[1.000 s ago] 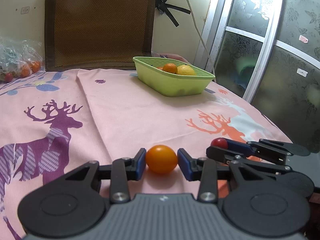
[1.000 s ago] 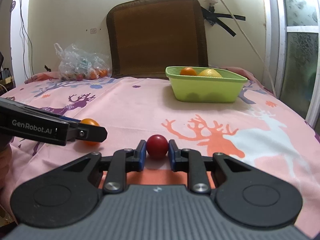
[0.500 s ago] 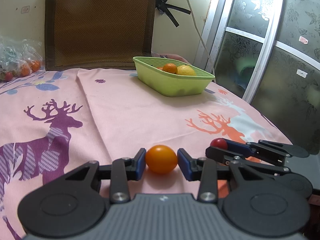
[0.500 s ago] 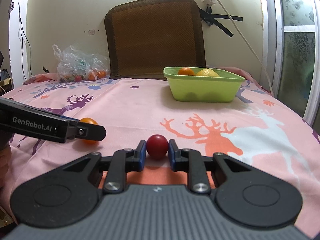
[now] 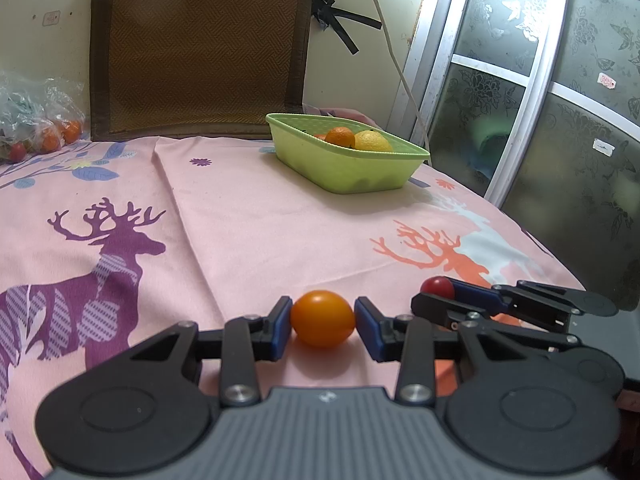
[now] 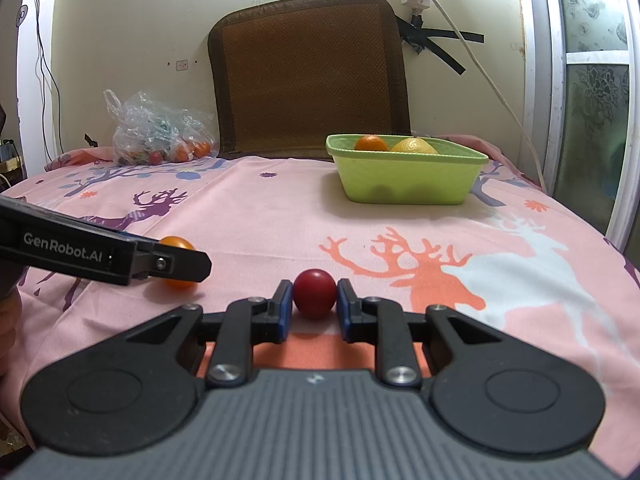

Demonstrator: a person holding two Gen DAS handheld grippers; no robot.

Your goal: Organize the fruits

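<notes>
My left gripper [image 5: 322, 322] is shut on an orange fruit [image 5: 322, 318] low over the pink tablecloth. My right gripper [image 6: 314, 301] is shut on a small red fruit [image 6: 314, 293], also near the cloth. The right gripper and its red fruit [image 5: 438, 287] show at the right of the left wrist view. The left gripper and its orange fruit [image 6: 176, 243] show at the left of the right wrist view. A green basket [image 5: 344, 164] [image 6: 404, 178] at the far right holds an orange and a yellow fruit.
A clear plastic bag [image 6: 156, 136] with more small fruits lies at the far left by the wall. A brown woven mat [image 6: 308, 76] leans on the wall behind the table. A glass door [image 5: 540, 92] stands to the right. A cable hangs behind the basket.
Both grippers stay shut on their fruits. The right wrist view has shifted a little, with the basket now sitting slightly lower and nearer.
</notes>
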